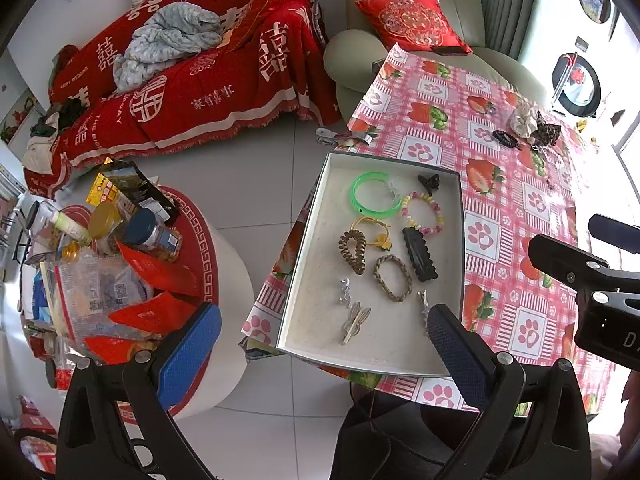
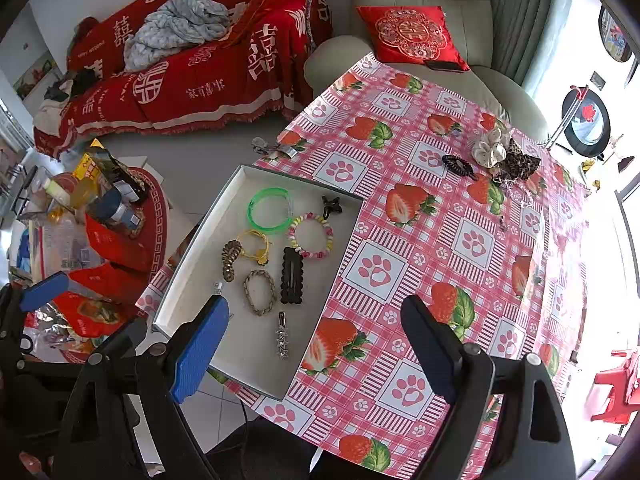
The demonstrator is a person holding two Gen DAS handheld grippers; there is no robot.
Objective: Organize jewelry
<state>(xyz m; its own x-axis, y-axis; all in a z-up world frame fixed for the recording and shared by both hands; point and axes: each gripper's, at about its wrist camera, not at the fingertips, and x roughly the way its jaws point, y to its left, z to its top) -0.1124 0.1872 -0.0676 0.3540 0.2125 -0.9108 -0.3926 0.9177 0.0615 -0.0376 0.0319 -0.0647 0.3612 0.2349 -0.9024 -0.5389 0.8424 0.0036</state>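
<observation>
A shallow white tray (image 1: 457, 216) (image 2: 192, 252) lies at the table's left edge. In it are a green bangle (image 1: 376, 198) (image 2: 270, 210), a pastel bead bracelet (image 1: 423, 213) (image 2: 311, 236), a black snap clip (image 1: 419, 254) (image 2: 292, 276), a braided band (image 1: 393, 278) (image 2: 260, 292), a brown coil tie (image 1: 353, 252) and a star clip (image 2: 283, 338). Farther back on the cloth sit a white scrunchie (image 2: 488, 146), a leopard scrunchie (image 2: 518, 162) and a black coil tie (image 2: 456, 165). My left gripper (image 1: 324, 354) hangs open above the tray's near edge. My right gripper (image 2: 316, 350) is open, empty, over the tray's near corner.
The table wears a pink strawberry and paw-print cloth (image 2: 452, 280). A round white side table (image 1: 224, 280) crowded with jars and packets stands left. A red-covered sofa (image 1: 200, 80) and a pale armchair (image 2: 424, 8) with a red cushion are behind. A red stool (image 2: 616, 392) sits far right.
</observation>
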